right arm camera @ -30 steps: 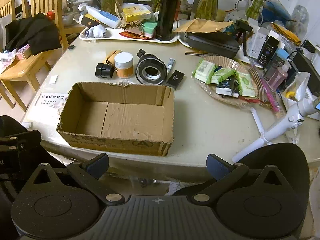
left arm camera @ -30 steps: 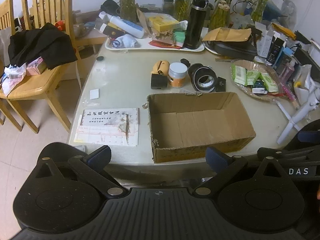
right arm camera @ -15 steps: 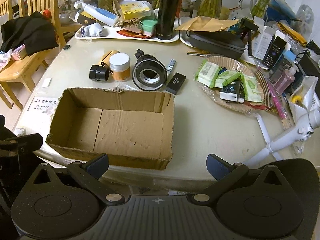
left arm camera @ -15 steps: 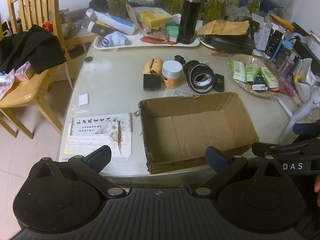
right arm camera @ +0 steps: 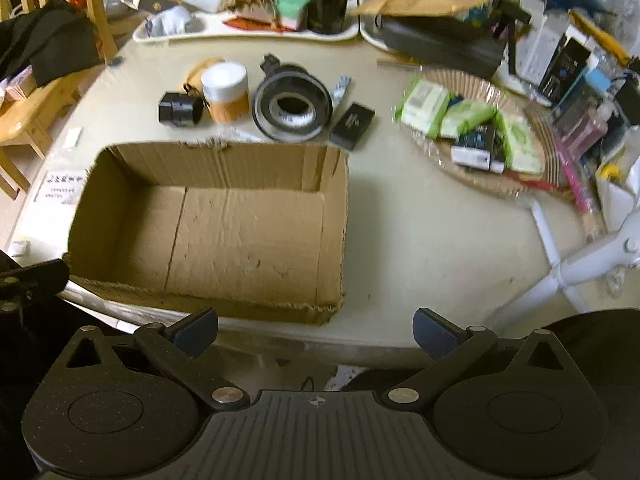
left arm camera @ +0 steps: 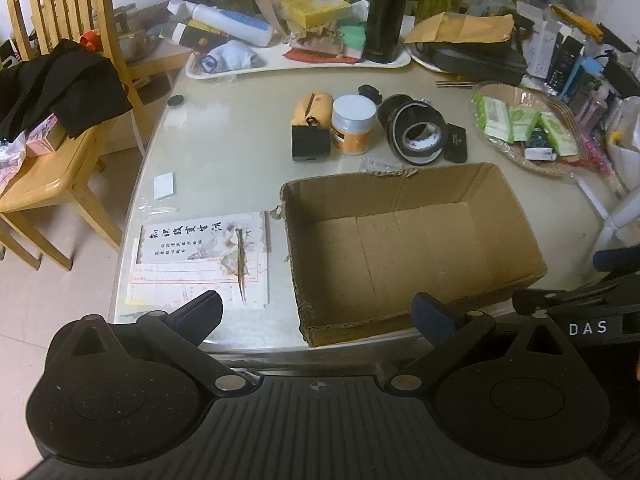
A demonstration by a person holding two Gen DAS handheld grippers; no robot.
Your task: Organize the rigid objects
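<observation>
Now, cardboard box [left arm camera: 404, 248] ahead, btwn fingers [left arm camera: 200, 314], empty

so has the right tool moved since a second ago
Yes. The right tool has moved forward toward the table: the cardboard box and black tape roll loom larger and sit higher, and the view is blurred.

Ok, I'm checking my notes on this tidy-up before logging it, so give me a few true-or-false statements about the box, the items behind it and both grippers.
1. The cardboard box has nothing in it. True.
2. The left gripper grips the white-lidded jar. False: it is open and holds nothing; the jar stands on the table.
3. The black tape roll lies beyond the box's far wall. True.
4. The right gripper is shut. False: its jaws are wide apart.
</observation>
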